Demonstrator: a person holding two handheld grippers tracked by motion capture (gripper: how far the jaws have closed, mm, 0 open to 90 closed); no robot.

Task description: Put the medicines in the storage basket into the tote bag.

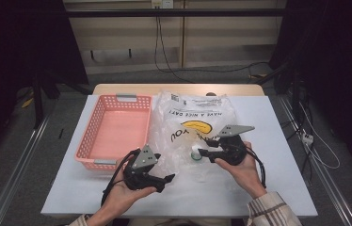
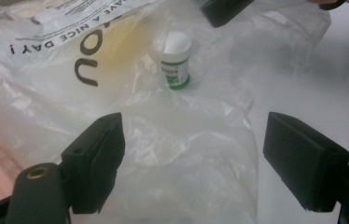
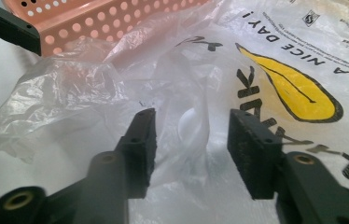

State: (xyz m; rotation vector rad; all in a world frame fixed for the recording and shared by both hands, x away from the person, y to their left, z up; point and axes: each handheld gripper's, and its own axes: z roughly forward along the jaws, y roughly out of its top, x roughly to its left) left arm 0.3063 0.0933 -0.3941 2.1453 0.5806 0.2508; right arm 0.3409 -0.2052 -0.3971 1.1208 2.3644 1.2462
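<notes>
- White bench (image 1: 268,188); basket (image 1: 117,127), bag (image 1: 197,117).
- Left tool (image 1: 168,178) wide open, empty.
- Right tool (image 1: 201,152) open, empty, straddling bottle (image 2: 176,60) through film.
- Advisable: close squarely on bottle, avoid loose plastic.

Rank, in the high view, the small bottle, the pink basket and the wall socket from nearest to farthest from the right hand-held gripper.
1. Small white-capped bottle, inside the plastic bag, just off the tips of the right hand-held gripper.
2. Pink basket, across the bag on the table's left.
3. Wall socket, on the back wall, far beyond the table.
</notes>
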